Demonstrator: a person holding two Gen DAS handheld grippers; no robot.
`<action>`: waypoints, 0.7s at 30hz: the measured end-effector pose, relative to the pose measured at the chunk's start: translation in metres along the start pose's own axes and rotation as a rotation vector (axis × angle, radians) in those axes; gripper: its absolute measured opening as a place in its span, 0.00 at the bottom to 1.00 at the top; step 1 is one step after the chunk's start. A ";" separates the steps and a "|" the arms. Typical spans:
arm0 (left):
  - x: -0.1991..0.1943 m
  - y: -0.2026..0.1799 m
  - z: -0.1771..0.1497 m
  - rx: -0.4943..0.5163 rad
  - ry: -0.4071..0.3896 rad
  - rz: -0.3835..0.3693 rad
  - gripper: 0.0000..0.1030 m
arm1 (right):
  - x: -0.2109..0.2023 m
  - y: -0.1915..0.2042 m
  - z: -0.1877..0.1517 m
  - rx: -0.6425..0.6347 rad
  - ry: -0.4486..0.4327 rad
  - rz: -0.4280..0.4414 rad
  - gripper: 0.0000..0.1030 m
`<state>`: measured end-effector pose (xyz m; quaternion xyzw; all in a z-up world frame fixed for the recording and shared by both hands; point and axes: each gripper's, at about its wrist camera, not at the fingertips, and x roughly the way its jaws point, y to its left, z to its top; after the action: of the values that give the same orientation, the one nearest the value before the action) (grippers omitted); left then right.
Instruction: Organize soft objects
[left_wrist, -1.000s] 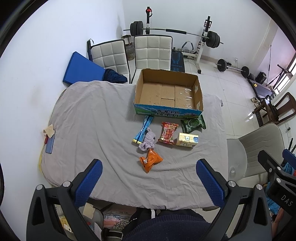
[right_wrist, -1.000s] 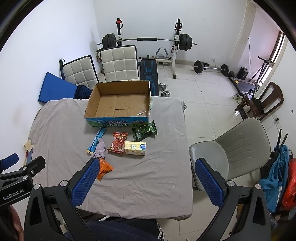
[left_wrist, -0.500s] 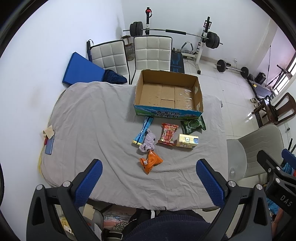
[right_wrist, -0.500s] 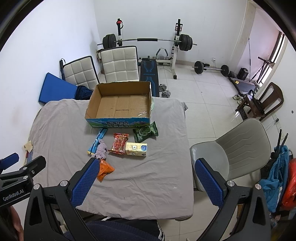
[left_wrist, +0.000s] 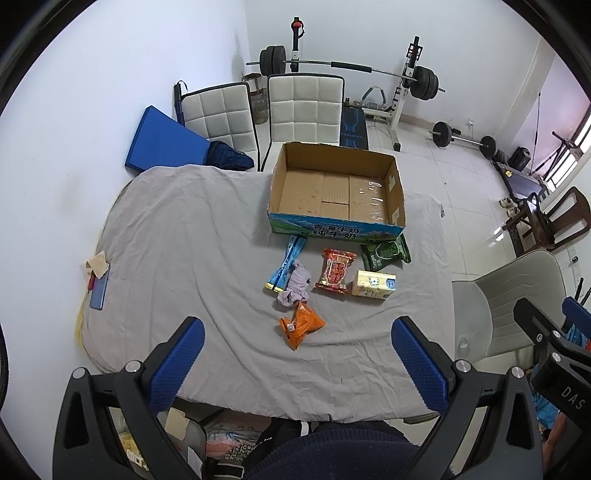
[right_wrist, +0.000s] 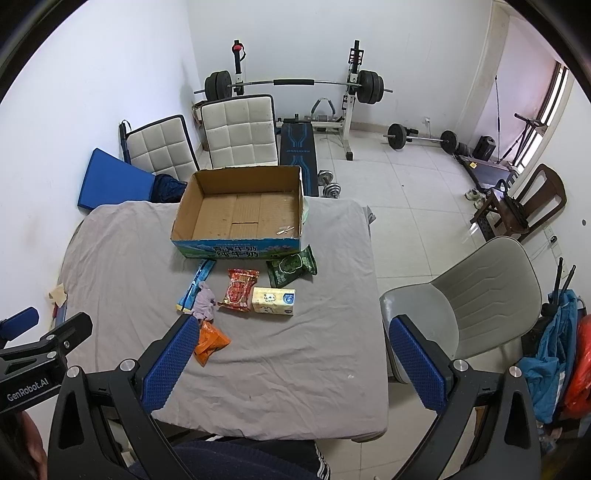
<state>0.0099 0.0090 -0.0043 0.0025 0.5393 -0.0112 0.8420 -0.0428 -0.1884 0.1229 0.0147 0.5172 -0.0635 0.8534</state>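
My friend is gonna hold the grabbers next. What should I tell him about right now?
Left gripper: open, holding nothing, above the near edge of the table.
Right gripper: open, holding nothing too.
The cardboard box is empty.
In front of it lie a blue stick packet, grey cloth, red snack bag, green pouch, tissue pack and orange snack bag.
Done: nothing packed.
Left: probably all six go into the box.

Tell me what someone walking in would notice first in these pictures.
Probably the open cardboard box, empty, at the far side of the grey-sheeted table. Just in front of it lies a cluster of small items: an orange packet, a red packet and a tissue pack. A barbell rack stands against the back wall.
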 end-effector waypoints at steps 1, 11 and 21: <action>0.000 0.000 0.001 0.000 -0.002 0.001 1.00 | -0.001 0.000 0.000 0.001 -0.001 0.001 1.00; 0.000 0.001 0.004 -0.004 -0.009 -0.003 1.00 | -0.004 0.001 0.003 0.005 -0.015 0.001 1.00; -0.001 0.001 0.003 -0.004 -0.016 -0.001 1.00 | 0.000 -0.003 0.003 0.018 -0.014 0.017 1.00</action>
<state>0.0119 0.0099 -0.0025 0.0003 0.5326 -0.0108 0.8463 -0.0405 -0.1921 0.1245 0.0263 0.5106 -0.0609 0.8573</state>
